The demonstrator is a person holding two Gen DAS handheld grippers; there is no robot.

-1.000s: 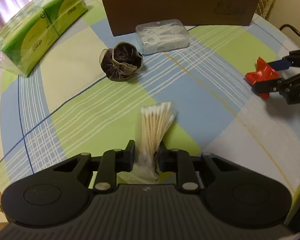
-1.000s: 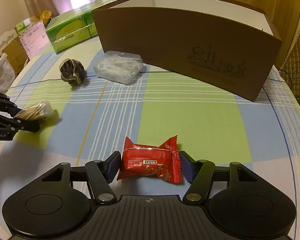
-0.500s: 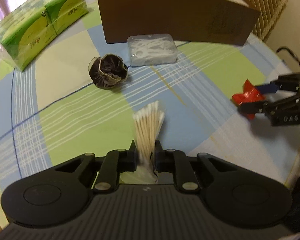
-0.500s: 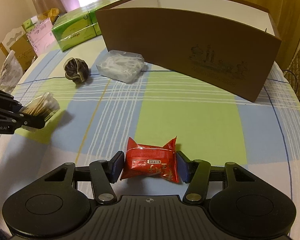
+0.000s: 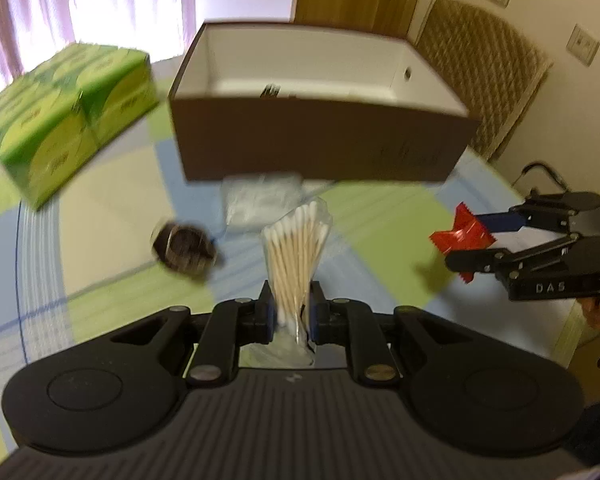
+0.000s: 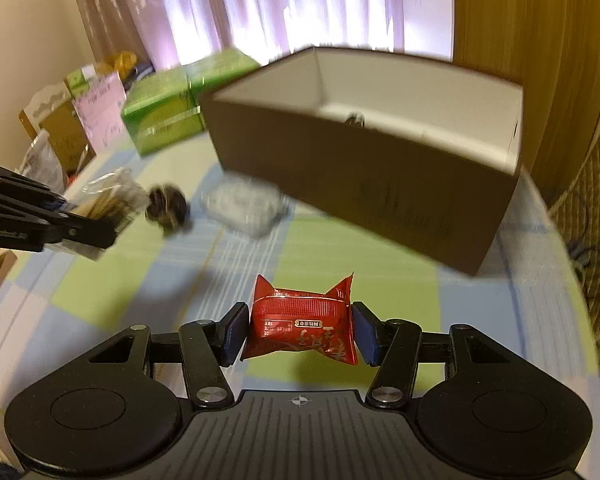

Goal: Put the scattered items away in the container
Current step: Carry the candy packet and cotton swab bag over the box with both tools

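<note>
Left gripper (image 5: 290, 306) clamped on cotton swabs (image 5: 294, 252); right gripper (image 6: 300, 330) pinching red candy (image 6: 302, 322); clear the box (image 5: 320, 132) rim before releasing.

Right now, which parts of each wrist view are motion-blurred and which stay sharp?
Left wrist view: the cotton swabs in the left gripper are sharp; the brown box, green tissue pack and dark scrunchie smear. Right wrist view: the red candy packet in the right gripper is crisp; box and tablecloth are streaked; the window glares.

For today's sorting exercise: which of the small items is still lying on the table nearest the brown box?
The clear plastic case, right by the box; the dark scrunchie lies farther out.
</note>
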